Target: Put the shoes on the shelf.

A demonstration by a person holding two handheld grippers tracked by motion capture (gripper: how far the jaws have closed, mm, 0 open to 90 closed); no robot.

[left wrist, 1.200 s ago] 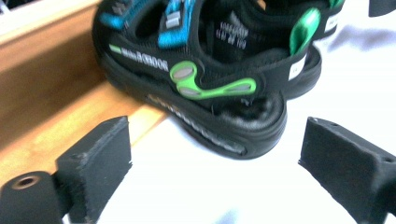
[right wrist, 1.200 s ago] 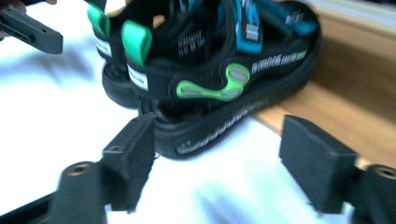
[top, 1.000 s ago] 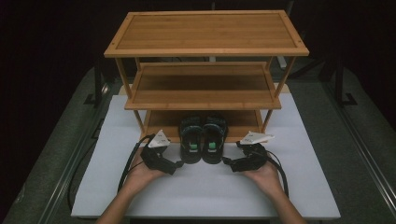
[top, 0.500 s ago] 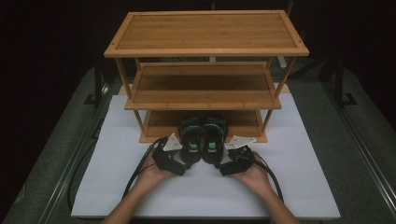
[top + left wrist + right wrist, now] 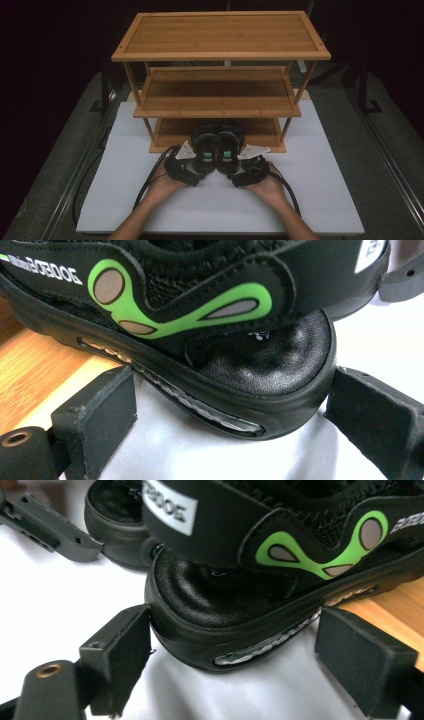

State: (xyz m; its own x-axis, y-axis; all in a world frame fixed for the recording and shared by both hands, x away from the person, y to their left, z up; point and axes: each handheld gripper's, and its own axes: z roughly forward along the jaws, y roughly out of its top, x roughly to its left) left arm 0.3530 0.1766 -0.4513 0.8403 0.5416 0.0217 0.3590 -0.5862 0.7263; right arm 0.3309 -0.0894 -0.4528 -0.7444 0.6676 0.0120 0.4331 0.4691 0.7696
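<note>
Black mesh and rubber with green side trim make up the pair of shoes: from the high view the left shoe (image 5: 205, 150) and right shoe (image 5: 229, 149) sit side by side, toes on the lowest board of the bamboo rack (image 5: 220, 95), heels out over the white mat (image 5: 320, 200), with the left gripper (image 5: 192, 167) and right gripper (image 5: 240, 170) angled in at the heels. In the left gripper view, the left shoe's heel (image 5: 270, 375) lies between wide-spread jaws that have just eased inward a little; neither pad presses it, though the right-hand one may brush the sole. In the right gripper view, the other heel (image 5: 200, 615) sits likewise between parted jaws, the left pad just at the sole edge, nothing gripped. Likely light, with soft collapsible uppers; the stiff glossy heel cup and rubber sole look the surest place to clamp.
</note>
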